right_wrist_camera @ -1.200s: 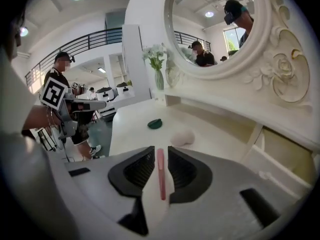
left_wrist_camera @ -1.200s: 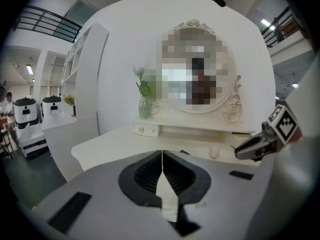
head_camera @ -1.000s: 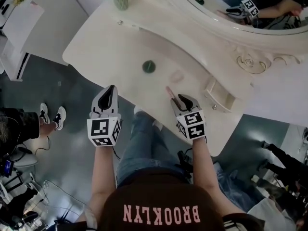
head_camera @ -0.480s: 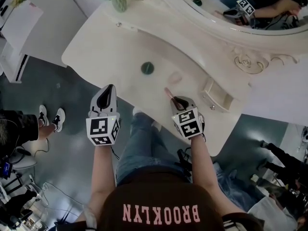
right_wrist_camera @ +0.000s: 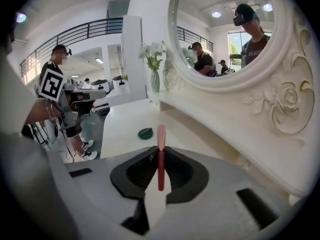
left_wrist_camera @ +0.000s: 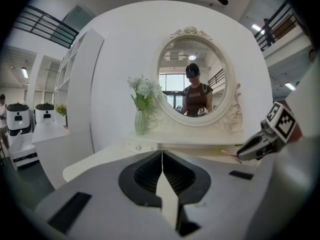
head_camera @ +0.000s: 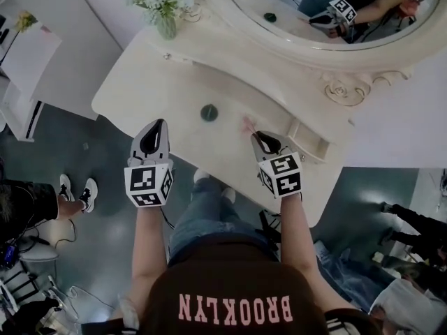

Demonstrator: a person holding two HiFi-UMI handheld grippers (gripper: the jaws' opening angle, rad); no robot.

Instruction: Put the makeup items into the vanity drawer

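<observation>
A slim pink-and-red makeup tube (right_wrist_camera: 160, 156) stands upright between my right gripper's (right_wrist_camera: 160, 170) jaws, which have just been closing and are now shut on it. In the head view the right gripper (head_camera: 257, 137) hovers over the white vanity top (head_camera: 147, 75), the tube (head_camera: 247, 125) poking out toward the mirror. The small open drawer (head_camera: 313, 147) lies just right of it. A round dark green compact (head_camera: 209, 112) rests on the top between the grippers, also in the right gripper view (right_wrist_camera: 145, 133). My left gripper (head_camera: 161, 125) hangs at the table's near edge, shut and empty (left_wrist_camera: 161, 156).
An oval mirror (head_camera: 328, 19) in a carved white frame backs the vanity. A vase of pale flowers (head_camera: 166, 21) stands at the far left corner. A bystander's shoes (head_camera: 77, 187) are on the floor to the left, other people further right.
The right jaws closed on the tube, which lay on the vanity top, and lifted it. Both grippers rose a little, and the view tilted toward the mirror.
</observation>
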